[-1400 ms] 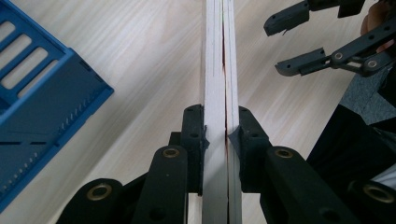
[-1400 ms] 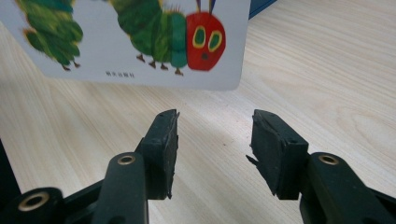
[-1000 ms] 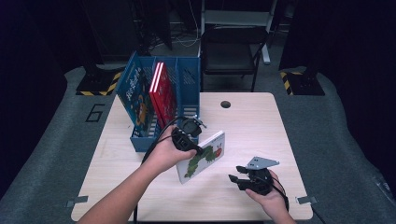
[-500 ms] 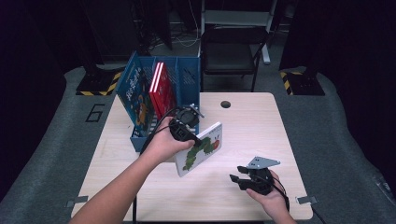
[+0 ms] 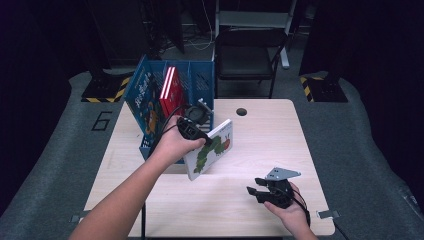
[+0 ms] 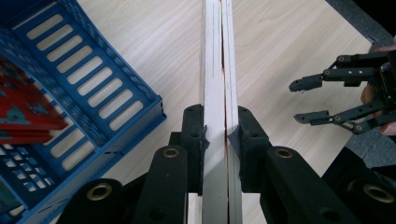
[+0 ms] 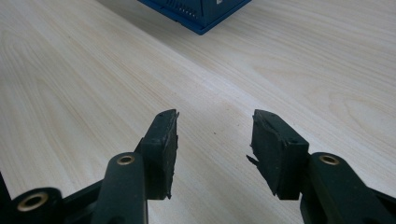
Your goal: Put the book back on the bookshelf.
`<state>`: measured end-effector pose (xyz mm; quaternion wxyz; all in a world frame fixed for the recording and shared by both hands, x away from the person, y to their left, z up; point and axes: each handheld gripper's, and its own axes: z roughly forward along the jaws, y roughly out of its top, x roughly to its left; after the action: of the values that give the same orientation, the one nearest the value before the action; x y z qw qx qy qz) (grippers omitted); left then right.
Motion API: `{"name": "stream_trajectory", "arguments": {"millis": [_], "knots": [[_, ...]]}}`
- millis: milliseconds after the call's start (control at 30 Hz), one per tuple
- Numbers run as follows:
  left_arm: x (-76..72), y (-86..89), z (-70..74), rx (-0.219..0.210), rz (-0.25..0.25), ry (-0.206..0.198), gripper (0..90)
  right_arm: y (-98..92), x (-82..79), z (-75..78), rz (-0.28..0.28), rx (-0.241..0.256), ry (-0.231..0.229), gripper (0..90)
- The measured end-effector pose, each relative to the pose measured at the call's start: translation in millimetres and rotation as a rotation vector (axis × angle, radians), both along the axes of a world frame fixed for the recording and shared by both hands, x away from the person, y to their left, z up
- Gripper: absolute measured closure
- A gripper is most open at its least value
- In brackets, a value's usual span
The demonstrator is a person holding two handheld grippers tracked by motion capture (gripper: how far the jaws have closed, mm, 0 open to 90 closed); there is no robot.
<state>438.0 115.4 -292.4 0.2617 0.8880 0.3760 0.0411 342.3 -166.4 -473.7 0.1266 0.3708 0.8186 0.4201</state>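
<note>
Blue rack [image 7: 201,11] cut off by top edge

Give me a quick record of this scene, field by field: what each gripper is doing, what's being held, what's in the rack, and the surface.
left gripper: shut on the caterpillar book, jaws clamping its edge
caterpillar book: held tilted above the table, beside the blue rack
right gripper: open, nothing between its jaws, low over the table near the front right
blue rack: at the table's back left, with slotted walls
in the rack: red book upright; blue picture book leaning at the left
table: light wood
</note>
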Motion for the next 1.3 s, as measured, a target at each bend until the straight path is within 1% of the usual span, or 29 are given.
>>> {"name": "stream_trajectory", "arguments": {"millis": [33,67,100,133,200,333,367,433,467,633,867,967,1000,1100,1167,1200,1233,1267,1300], "knots": [[0.7,0.1,1.0,-0.004,0.013,-0.004,77.0,-0.1,0.0,0.0,0.0,0.0,0.0,50.6],[1.9,1.2,2.2,0.0,0.009,-0.005,76.9,-0.4,0.2,-0.1,0.0,-0.003,-0.001,50.6],[2.6,1.3,2.9,-0.008,0.019,-0.003,77.0,-0.7,0.7,0.0,0.004,-0.009,0.0,50.6],[3.8,2.3,4.2,0.001,0.015,-0.005,77.0,-1.0,0.8,0.0,0.006,-0.009,-0.001,50.6],[4.7,2.4,5.0,0.0,0.025,-0.006,76.9,-1.3,0.7,0.1,0.006,-0.007,0.001,50.5],[8.4,4.0,6.1,0.001,0.03,-0.002,77.0,-1.7,0.4,0.3,-0.009,-0.003,0.004,50.4],[9.4,4.4,6.2,0.001,0.039,-0.003,77.0,-2.1,0.1,0.5,-0.004,0.003,0.007,50.4],[11.6,6.2,6.9,0.006,0.051,-0.008,77.0,-2.2,0.3,0.1,-0.014,0.002,0.0,50.4],[13.0,7.5,7.3,0.007,0.052,-0.004,77.0,-2.9,0.3,0.2,-0.007,-0.001,-0.001,50.4],[18.1,13.0,9.8,0.003,0.085,-0.008,77.0,-2.8,0.6,-0.5,-0.01,0.001,-0.001,50.4],[23.4,19.5,14.9,0.006,0.111,-0.008,77.0,-3.5,0.5,-0.9,-0.013,0.0,0.0,50.4],[26.2,23.4,17.6,0.002,0.125,-0.01,77.0,-4.8,-0.1,-0.5,-0.011,-0.007,0.005,50.3],[27.0,24.6,18.5,0.0,0.133,-0.01,77.0,-4.7,-0.4,-0.9,-0.013,0.004,0.004,50.3],[29.0,27.3,20.1,-0.004,0.144,-0.014,77.0,-5.8,-0.6,-0.9,-0.017,0.0,0.001,50.3],[32.0,31.4,20.7,-0.014,0.161,-0.014,77.0,-6.2,-0.9,-1.4,-0.019,0.003,-0.004,50.3],[32.8,32.3,20.7,-0.015,0.165,-0.012,77.0,-6.6,-1.3,-0.8,-0.014,0.002,0.002,50.3],[34.0,33.8,20.5,-0.021,0.171,-0.008,77.0,-6.4,-1.5,-1.2,-0.024,0.0,-0.008,50.2],[35.4,35.4,20.7,-0.022,0.175,-0.006,77.0,-6.6,-1.8,-1.0,-0.019,0.006,0.0,50.3],[36.4,36.4,20.3,-0.032,0.188,-0.001,77.0,-6.6,-2.2,-1.3,-0.022,0.008,0.0,50.2]]}}
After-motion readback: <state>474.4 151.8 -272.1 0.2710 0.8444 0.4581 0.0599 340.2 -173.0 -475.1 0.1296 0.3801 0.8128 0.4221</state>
